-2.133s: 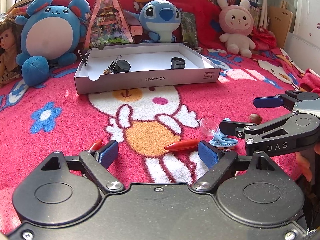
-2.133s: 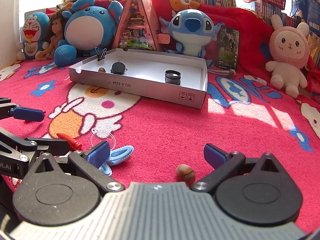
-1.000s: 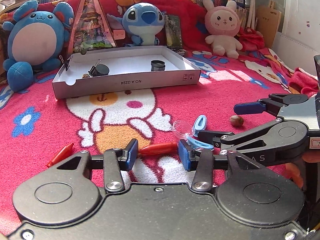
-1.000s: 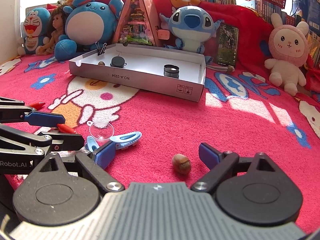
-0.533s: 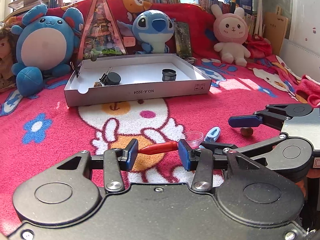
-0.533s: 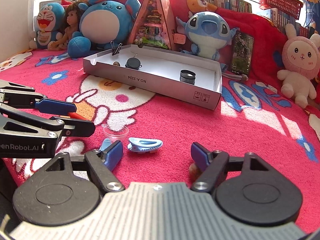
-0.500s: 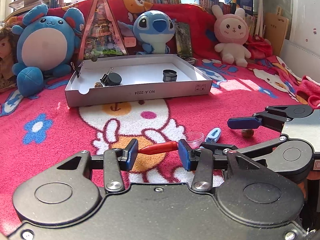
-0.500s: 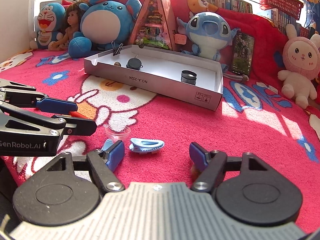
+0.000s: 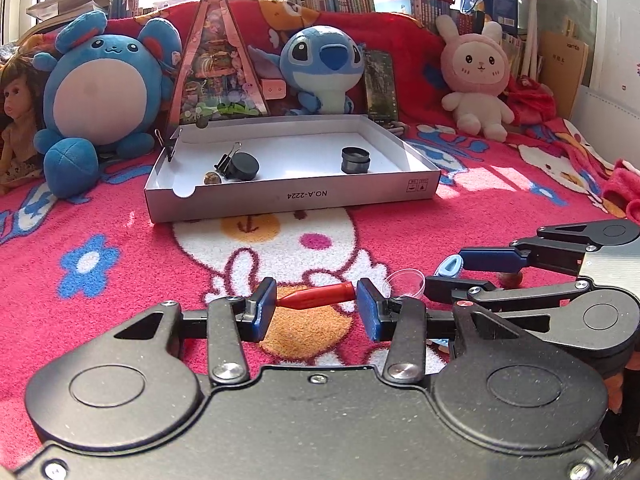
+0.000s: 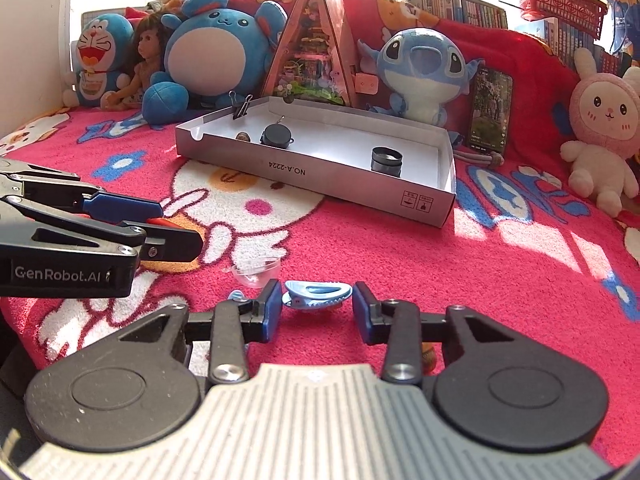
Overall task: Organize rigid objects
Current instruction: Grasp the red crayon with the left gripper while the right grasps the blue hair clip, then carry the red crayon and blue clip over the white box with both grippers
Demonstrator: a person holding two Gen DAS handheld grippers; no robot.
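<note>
My left gripper (image 9: pixel 316 312) is shut on a red crayon (image 9: pixel 318 295), which lies crosswise between the blue pads. In the right wrist view the left gripper (image 10: pixel 180 226) comes in from the left with the crayon's red tip (image 10: pixel 160 222) showing. My right gripper (image 10: pixel 316 312) has its jaws closing on a light blue hair clip (image 10: pixel 317 294), and both pads touch the clip's ends. From the left wrist view the right gripper (image 9: pixel 444 272) has the clip (image 9: pixel 450 266) between its fingers. The open white box (image 9: pixel 292 196) stands farther back on the blanket.
A small clear plastic cup (image 10: pixel 258 274) and a second blue clip (image 10: pixel 236 295) lie just left of the right gripper. A hazelnut (image 9: pixel 510 278) lies behind the right fingers. The box (image 10: pixel 320 174) holds a black lid, a lens ring and a nut. Plush toys line the back.
The right gripper's jaws have narrowed from wide apart to close around the blue hair clip. The left gripper keeps hold of the red crayon and has hardly moved.
</note>
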